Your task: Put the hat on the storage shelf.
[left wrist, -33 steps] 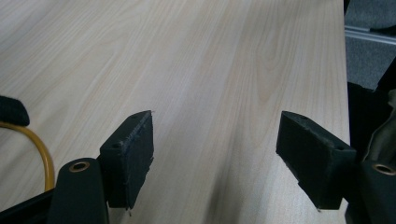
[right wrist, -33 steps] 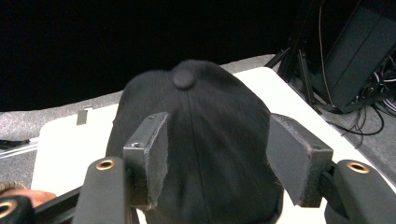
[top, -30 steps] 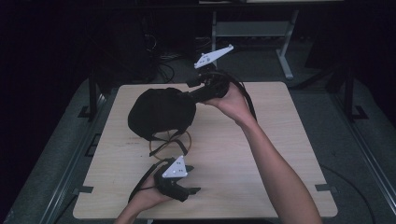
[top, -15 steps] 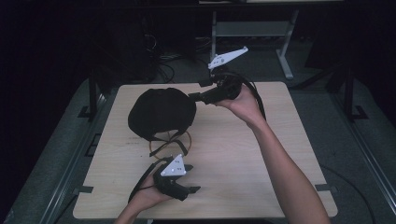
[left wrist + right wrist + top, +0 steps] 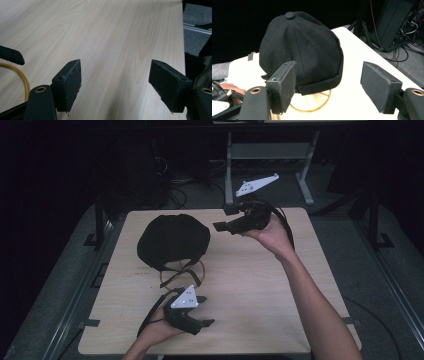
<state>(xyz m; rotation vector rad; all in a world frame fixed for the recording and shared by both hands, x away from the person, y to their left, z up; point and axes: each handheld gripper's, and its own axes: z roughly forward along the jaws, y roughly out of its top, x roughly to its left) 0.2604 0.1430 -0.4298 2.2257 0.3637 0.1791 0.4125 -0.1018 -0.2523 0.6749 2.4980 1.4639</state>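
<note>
Black wool cap [image 5: 173, 240] with a button on its crown sits perched on a thin gold wire stand [image 5: 182, 276], on the left-centre part of the pale wooden bench [image 5: 260, 290]. In the right gripper view the cap [image 5: 302, 47] sits squarely over the stand's ring [image 5: 312, 105], its band hanging free above the bench top.

Neither tool has a hold on it. The right gripper [image 5: 222, 226] is held up off the bench just beside the cap's right side, jaws set wide with nothing between them, pointing at the cap; its own camera looks straight at the cap's band between the two pads. The left gripper [image 5: 205, 322] rests low near the front edge of the bench, well short of the stand, its jaws also spread wide over bare wood [image 5: 115, 50]; a curve of the gold wire [image 5: 23, 80] shows at the edge of its view.

Judging by how things lie, the work looks to be at its start or at a pause: the cap is on the stand, untouched, and no grasp is made. If the aim is to lift the cap off, the whole of it is left: closing in, pinching the band, raising it clear. If the aim was to set the cap on the stand, that part looks done.
</note>
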